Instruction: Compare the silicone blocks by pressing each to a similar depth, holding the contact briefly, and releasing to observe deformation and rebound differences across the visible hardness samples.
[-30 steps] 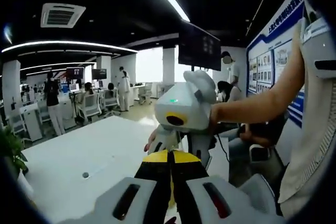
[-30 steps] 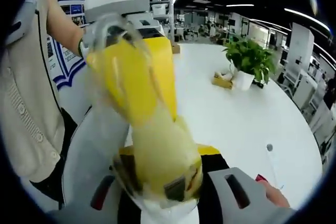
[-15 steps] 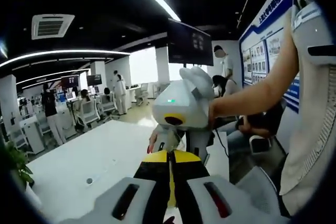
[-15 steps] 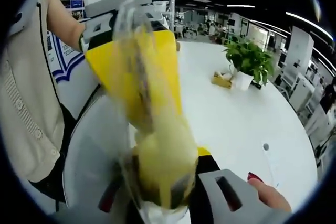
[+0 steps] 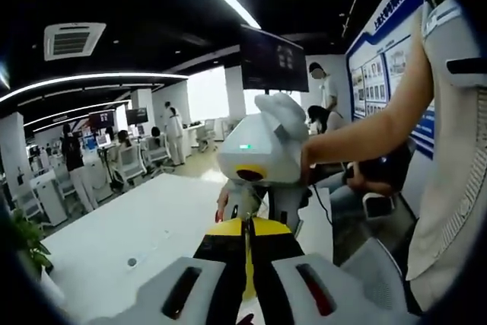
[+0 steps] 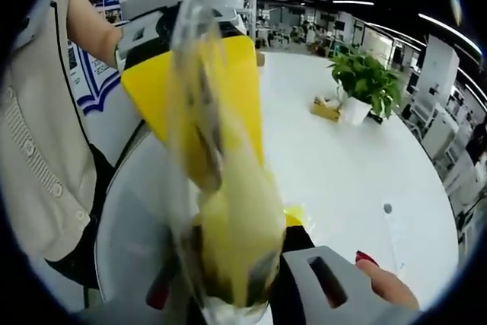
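A clear, soft silicone piece [image 6: 228, 211] sits blurred between the jaws of my right gripper [image 6: 236, 260], which is shut on it. Yellow shows through the piece. It reaches up across the yellow jaws of my left gripper [image 6: 194, 89], which faces this view at close range. In the left gripper view, my left gripper [image 5: 247, 237] has its black and yellow jaws pressed together, with only a thin yellowish sliver between them. Right behind them is the white right gripper [image 5: 245, 207], held by a hand. Whether the left jaws pinch the clear piece is hidden.
Both grippers hang over a large white round table [image 6: 342, 165], also visible in the left gripper view [image 5: 137, 226]. A potted plant [image 6: 365, 81] and a small brown item [image 6: 326, 108] stand on its far side. The person's beige top [image 6: 38, 165] is close on the left.
The clear piece was curled around the left gripper's yellow jaws and now runs straighter and narrower across them. Both grippers stay face to face, and the views have barely shifted.
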`<act>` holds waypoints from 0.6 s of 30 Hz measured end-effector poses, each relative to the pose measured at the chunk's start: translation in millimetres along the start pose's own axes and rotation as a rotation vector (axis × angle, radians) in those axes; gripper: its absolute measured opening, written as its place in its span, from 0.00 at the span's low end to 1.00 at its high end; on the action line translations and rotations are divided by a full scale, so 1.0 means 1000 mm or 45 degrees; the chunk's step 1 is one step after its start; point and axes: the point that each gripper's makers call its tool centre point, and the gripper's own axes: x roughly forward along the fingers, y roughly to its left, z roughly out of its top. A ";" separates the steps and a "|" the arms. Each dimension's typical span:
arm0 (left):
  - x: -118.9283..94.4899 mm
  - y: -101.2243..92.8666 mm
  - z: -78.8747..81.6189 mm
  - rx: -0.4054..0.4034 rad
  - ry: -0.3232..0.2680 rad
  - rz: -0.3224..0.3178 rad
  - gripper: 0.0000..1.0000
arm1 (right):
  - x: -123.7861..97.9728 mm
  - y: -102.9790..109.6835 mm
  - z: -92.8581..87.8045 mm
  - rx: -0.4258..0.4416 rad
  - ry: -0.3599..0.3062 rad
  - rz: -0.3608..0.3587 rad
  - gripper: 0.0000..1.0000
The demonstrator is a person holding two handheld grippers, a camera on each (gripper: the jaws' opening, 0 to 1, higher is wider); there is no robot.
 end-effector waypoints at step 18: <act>-0.001 0.000 0.000 -0.003 0.011 0.015 0.00 | 0.000 0.003 -0.001 0.010 0.006 0.023 0.12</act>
